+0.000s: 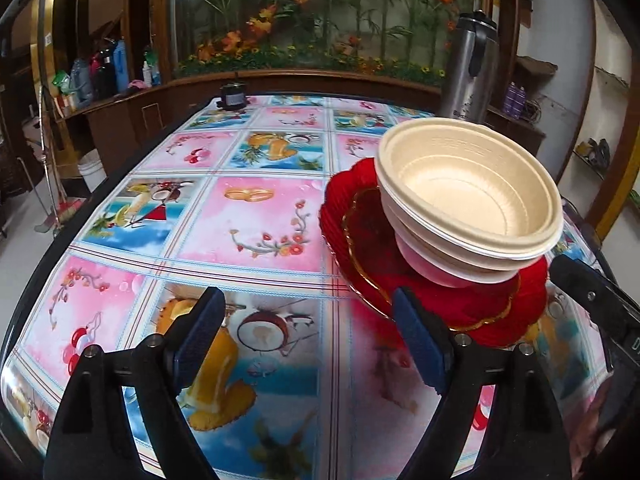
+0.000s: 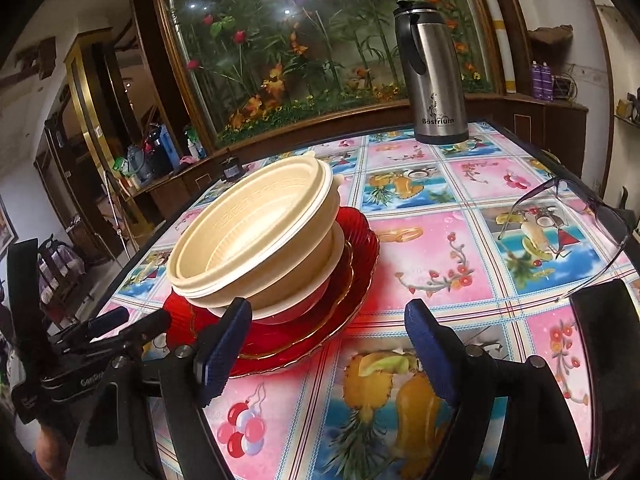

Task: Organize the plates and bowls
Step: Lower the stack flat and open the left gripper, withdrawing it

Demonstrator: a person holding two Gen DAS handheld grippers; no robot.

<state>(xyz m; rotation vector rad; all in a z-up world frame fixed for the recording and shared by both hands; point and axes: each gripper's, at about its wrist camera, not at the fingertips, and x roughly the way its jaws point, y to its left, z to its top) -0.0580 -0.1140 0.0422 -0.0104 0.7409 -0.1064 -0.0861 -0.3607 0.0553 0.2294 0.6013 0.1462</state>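
Note:
A stack of cream bowls [image 1: 472,188] sits nested on stacked red glass plates [image 1: 360,216] on the patterned tablecloth. It also shows in the right wrist view: bowls [image 2: 256,236] on the red plates [image 2: 356,256]. My left gripper [image 1: 308,316] is open and empty, low over the cloth, with the stack just to its right. My right gripper [image 2: 328,328] is open and empty, with the stack just ahead to its left. The left gripper [image 2: 120,324] shows at the left edge of the right wrist view.
A steel thermos [image 2: 432,76] stands at the table's far right. Clear glasses [image 2: 568,224] lie near the right edge. A small dark jar [image 1: 234,96] sits at the far edge. The table edge [image 1: 72,232] runs along the left.

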